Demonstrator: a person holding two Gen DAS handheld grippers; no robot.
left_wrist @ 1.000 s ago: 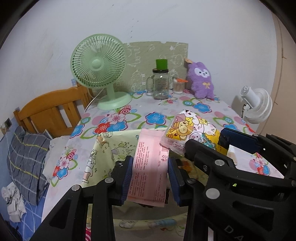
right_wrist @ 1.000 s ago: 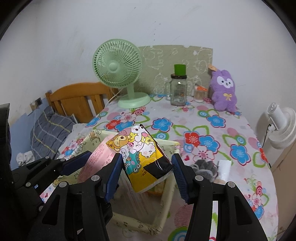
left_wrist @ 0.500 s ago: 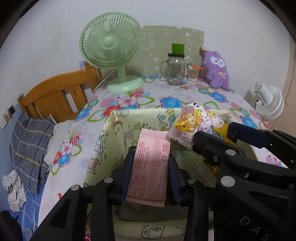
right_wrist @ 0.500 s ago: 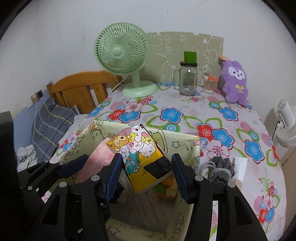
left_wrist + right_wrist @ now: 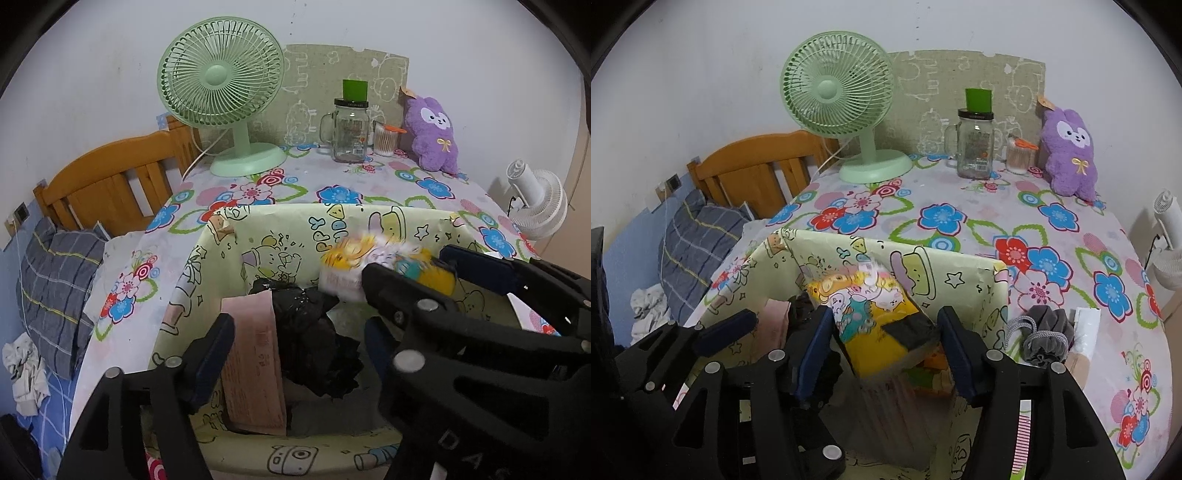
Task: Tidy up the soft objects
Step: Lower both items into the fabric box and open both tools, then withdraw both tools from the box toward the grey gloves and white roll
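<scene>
I have both tongs over the pale green cartoon-print box (image 5: 373, 225) on the flowered tablecloth (image 5: 1015, 221). My left tongs (image 5: 295, 354) have just been opening and now stand wide; the pink packet (image 5: 253, 362) lies loose inside the box, against the left pad (image 5: 210, 362) at about seven o'clock from the black crumpled bag (image 5: 317, 339). My right tongs (image 5: 882, 347) have just been opening too. The yellow cartoon snack bag (image 5: 871, 317) sits tilted between their blue pads, blurred, and I see a gap on the right side, so nothing clamps it. At three o'clock from the box, a grey drawstring pouch (image 5: 1043, 336) lies on the cloth.
</scene>
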